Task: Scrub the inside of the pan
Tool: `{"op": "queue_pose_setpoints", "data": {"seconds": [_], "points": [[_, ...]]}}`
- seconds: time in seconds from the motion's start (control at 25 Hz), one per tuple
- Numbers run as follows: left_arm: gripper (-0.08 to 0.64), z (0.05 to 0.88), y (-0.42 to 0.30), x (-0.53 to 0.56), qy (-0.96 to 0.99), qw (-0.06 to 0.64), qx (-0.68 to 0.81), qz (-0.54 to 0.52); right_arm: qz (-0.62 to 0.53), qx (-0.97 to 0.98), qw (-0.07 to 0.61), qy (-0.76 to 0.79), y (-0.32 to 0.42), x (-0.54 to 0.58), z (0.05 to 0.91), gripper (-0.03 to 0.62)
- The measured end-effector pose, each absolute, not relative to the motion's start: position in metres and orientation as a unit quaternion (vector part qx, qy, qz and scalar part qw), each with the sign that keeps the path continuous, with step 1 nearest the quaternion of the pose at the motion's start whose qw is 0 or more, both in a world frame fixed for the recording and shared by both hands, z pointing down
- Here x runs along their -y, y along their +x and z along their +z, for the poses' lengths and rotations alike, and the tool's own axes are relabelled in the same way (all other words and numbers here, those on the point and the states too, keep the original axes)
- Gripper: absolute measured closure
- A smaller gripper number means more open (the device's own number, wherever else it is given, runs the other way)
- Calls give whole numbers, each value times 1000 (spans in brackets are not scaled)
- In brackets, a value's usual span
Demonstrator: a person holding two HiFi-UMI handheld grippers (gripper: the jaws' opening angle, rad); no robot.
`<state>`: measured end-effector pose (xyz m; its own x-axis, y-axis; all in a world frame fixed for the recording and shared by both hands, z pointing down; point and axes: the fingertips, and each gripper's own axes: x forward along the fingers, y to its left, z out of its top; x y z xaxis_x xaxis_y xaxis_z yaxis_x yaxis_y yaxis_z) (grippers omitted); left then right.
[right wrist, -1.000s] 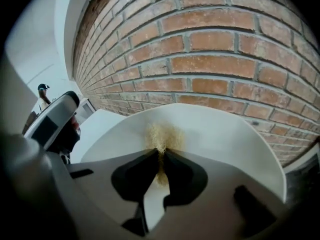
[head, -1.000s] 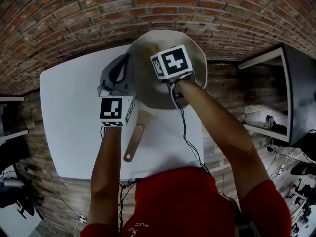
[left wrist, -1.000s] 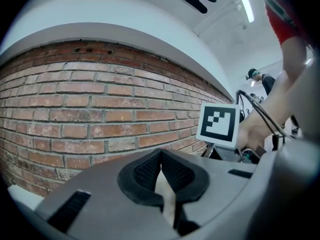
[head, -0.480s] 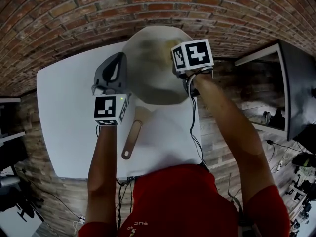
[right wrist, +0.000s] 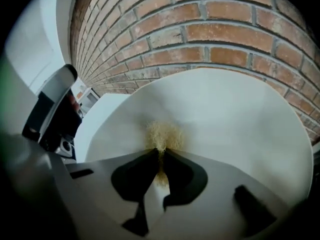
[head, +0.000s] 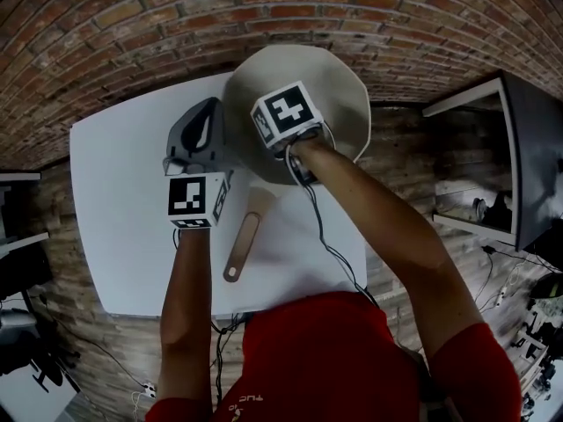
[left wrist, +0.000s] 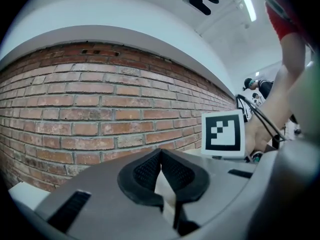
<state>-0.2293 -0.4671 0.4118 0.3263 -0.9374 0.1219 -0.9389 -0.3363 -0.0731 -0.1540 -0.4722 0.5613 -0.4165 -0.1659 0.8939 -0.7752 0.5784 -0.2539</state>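
Note:
A round pan with a pale inside lies at the far side of the white table. Its wooden handle points back toward me. My right gripper is over the pan's left half, its jaws hidden under the marker cube in the head view. The right gripper view shows the right gripper shut on a yellowish fibrous scrubber that presses against the pan's inside. My left gripper lies just left of the pan's rim. In its own view the left gripper is shut, with nothing visible between the pads.
A brick wall runs behind the table. A dark cabinet stands off to the right. A cable trails from the right gripper over the table's near right part. The table's right edge is close to the pan.
The right gripper has swept from the pan's right side back to its left half. The left gripper has stayed beside the rim.

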Motion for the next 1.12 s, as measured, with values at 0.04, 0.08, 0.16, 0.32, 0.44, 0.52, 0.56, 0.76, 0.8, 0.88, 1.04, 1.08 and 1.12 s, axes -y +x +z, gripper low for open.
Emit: {"op": "queue_pose_setpoints", "data": {"seconds": [0.04, 0.08, 0.16, 0.32, 0.44, 0.52, 0.56, 0.76, 0.8, 0.88, 1.04, 1.08, 1.12], "points": [[546, 411, -230, 466, 814, 4, 576, 71, 342, 765, 451, 307, -152, 472, 565, 541], [546, 411, -231, 465, 814, 4, 576, 70, 342, 761, 455, 311, -147, 473, 567, 541], [546, 411, -233, 464, 814, 4, 577, 68, 342, 751, 461, 326, -133, 478, 569, 541], [546, 409, -232, 464, 815, 4, 575, 64, 344, 726, 473, 361, -94, 487, 571, 541], [546, 409, -227, 463, 819, 3, 570, 62, 358, 709, 474, 380, -69, 488, 571, 541], [546, 410, -224, 462, 821, 3, 567, 62, 366, 703, 471, 388, -60, 487, 569, 541], [546, 411, -222, 462, 822, 2, 566, 63, 371, 703, 467, 389, -58, 486, 567, 541], [546, 409, -222, 457, 823, -1, 565, 62, 401, 736, 431, 334, -87, 458, 538, 541], [546, 409, -223, 456, 823, -1, 566, 60, 404, 743, 429, 317, -97, 449, 533, 541], [546, 409, -225, 454, 821, 1, 568, 58, 404, 752, 435, 286, -116, 434, 527, 541], [546, 408, -224, 449, 821, 2, 569, 56, 411, 746, 458, 256, -134, 413, 538, 541], [546, 407, -223, 448, 821, 1, 568, 55, 417, 741, 461, 254, -134, 410, 543, 541], [546, 407, -222, 447, 821, 1, 568, 55, 421, 737, 464, 254, -134, 409, 547, 541]]}}
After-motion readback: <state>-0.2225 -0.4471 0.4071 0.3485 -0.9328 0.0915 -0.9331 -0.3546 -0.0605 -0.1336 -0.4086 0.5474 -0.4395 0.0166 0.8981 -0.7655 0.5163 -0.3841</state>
